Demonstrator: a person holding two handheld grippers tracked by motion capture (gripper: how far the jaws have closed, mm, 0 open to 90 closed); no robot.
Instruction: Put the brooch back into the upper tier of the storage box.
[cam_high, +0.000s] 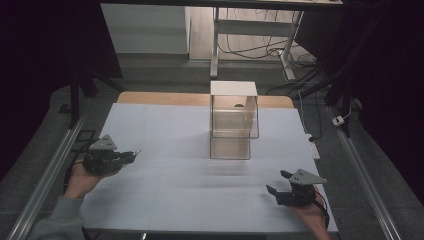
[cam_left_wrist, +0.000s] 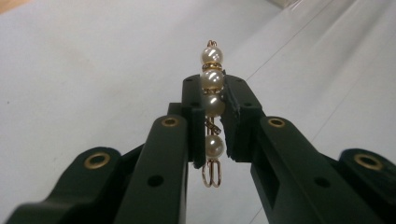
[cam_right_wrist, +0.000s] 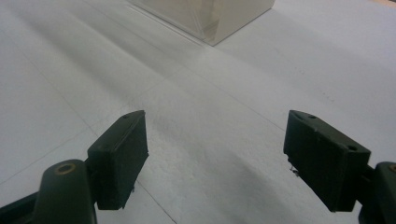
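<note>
Your left gripper (cam_left_wrist: 212, 116) is clamped on a string of pearl beads with gold wire loops (cam_left_wrist: 213, 105) — its jaws pinch the middle pearls, near the left edge of the white table cover (cam_high: 165, 130). Your right gripper (cam_right_wrist: 215, 158) stands wide apart and empty, near right. A clear box with a white lid (cam_high: 233, 117) sits far centre — well apart from both.

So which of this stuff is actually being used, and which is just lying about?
In use:
- pearl pin, clamped in the left gripper
- right gripper, open
- probably the clear box

Lying about:
- desk legs
- floor cables
- power strip
</note>
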